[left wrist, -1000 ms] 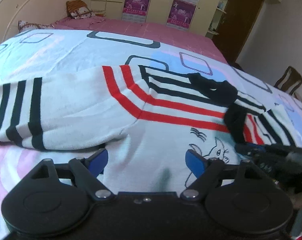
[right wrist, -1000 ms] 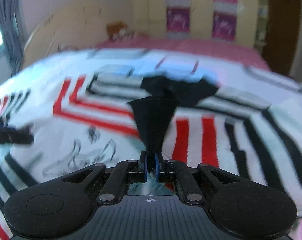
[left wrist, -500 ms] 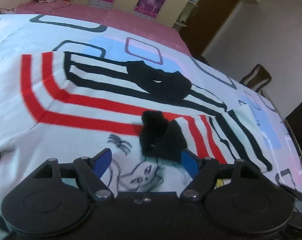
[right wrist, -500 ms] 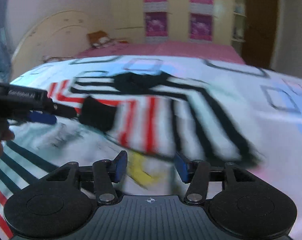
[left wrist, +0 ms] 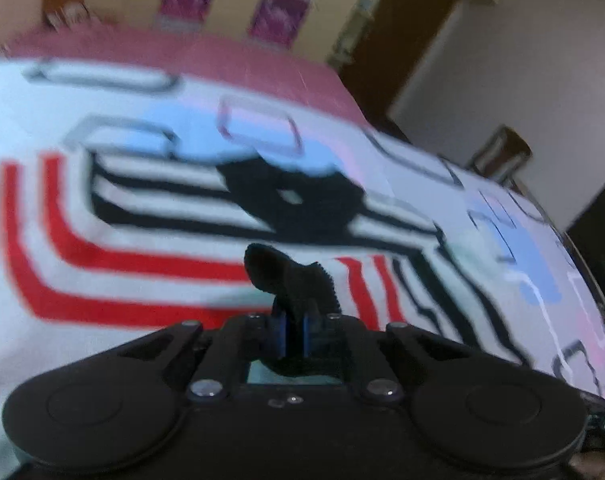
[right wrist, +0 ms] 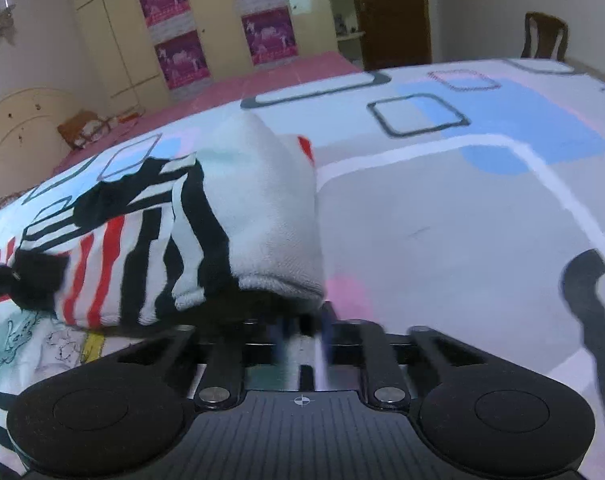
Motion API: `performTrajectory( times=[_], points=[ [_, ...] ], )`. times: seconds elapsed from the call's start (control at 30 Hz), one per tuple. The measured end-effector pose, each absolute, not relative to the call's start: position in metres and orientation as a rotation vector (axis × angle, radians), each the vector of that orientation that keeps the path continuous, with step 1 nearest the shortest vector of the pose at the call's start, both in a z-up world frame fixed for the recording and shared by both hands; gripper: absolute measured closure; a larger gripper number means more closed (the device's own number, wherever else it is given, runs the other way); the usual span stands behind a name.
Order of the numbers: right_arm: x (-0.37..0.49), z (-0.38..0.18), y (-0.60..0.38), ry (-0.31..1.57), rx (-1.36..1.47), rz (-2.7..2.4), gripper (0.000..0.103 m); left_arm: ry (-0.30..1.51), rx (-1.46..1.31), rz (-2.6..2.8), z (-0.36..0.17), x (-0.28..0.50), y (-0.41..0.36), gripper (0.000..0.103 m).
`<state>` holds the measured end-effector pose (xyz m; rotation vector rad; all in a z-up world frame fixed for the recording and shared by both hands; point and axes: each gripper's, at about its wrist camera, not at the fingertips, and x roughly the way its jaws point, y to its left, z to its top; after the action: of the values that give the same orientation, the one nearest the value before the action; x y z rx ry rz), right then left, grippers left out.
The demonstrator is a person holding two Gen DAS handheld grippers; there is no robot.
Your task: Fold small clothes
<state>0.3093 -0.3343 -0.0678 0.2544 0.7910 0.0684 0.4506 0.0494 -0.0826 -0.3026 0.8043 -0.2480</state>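
In the left wrist view, the left gripper (left wrist: 293,330) sits at the bottom centre, its blue pads clamped together on a black cuff (left wrist: 290,276) of the sweater (left wrist: 142,240). The sweater, white with red and black stripes, lies spread across the middle of the frame on a patterned bedspread (left wrist: 502,220). Its black collar (left wrist: 294,196) lies just above the cuff. The picture is blurred.

In the right wrist view, the right gripper (right wrist: 302,334) is at the bottom centre, its jaws closing; the blur hides whether cloth is between the pads. A folded white part of the sweater (right wrist: 270,208) bulges just above it, with the striped sleeve (right wrist: 142,248) to the left. A wardrobe (right wrist: 182,32) stands at the upper left.
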Motion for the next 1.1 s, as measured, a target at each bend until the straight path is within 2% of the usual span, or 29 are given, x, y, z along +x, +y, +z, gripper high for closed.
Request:
performTrajectory(
  times=[0.13,0.43,0.47,0.5,0.53,0.6,0.63,0.73,0.77,0.8,0.83,0.87,0.97,1.0,1.1],
  points=[
    [0.304,-0.072,-0.333,0.786,0.243,0.064,0.091,0.832,-0.298,-0.2,-0.092,0.446,0.081,0.096],
    [0.312,-0.07,-0.326,0.811,0.2,0.081,0.091,0.857,-0.254,-0.19,-0.108,0.447,0.075,0.095],
    [0.31,-0.068,-0.326,0.813,0.192,0.085,0.091,0.858,-0.244,-0.193,-0.108,0.448,0.074,0.089],
    [0.307,-0.063,-0.328,0.802,0.185,0.084,0.091,0.857,-0.238,-0.189,-0.106,0.444,0.076,0.078],
    [0.301,-0.056,-0.33,0.779,0.173,0.083,0.09,0.85,-0.227,-0.172,-0.104,0.443,0.076,0.074],
    [0.291,-0.043,-0.336,0.717,0.155,0.067,0.078,0.815,-0.201,-0.151,-0.099,0.44,0.079,0.058],
    [0.289,-0.037,-0.34,0.69,0.167,0.064,0.072,0.809,-0.201,-0.143,-0.098,0.44,0.081,0.058],
    [0.309,-0.031,-0.342,0.684,0.228,0.101,0.072,0.85,-0.231,-0.142,-0.106,0.452,0.085,0.072],
    [0.32,-0.032,-0.335,0.698,0.223,0.121,0.072,0.852,-0.233,-0.143,-0.108,0.455,0.083,0.08],
    [0.331,-0.033,-0.325,0.71,0.216,0.158,0.074,0.856,-0.236,-0.145,-0.11,0.458,0.082,0.089],
    [0.339,-0.036,-0.316,0.727,0.206,0.193,0.087,0.857,-0.24,-0.146,-0.111,0.46,0.08,0.092],
    [0.35,-0.043,-0.302,0.761,0.188,0.236,0.092,0.855,-0.236,-0.147,-0.111,0.461,0.078,0.094],
    [0.359,-0.061,-0.279,0.813,0.104,0.256,0.095,0.843,-0.179,-0.136,-0.111,0.457,0.073,0.095],
    [0.358,-0.066,-0.285,0.811,0.093,0.211,0.102,0.844,-0.182,-0.137,-0.112,0.457,0.074,0.095],
    [0.361,-0.068,-0.312,0.831,0.2,0.177,0.103,0.849,-0.186,-0.146,-0.113,0.46,0.076,0.095]
  ],
)
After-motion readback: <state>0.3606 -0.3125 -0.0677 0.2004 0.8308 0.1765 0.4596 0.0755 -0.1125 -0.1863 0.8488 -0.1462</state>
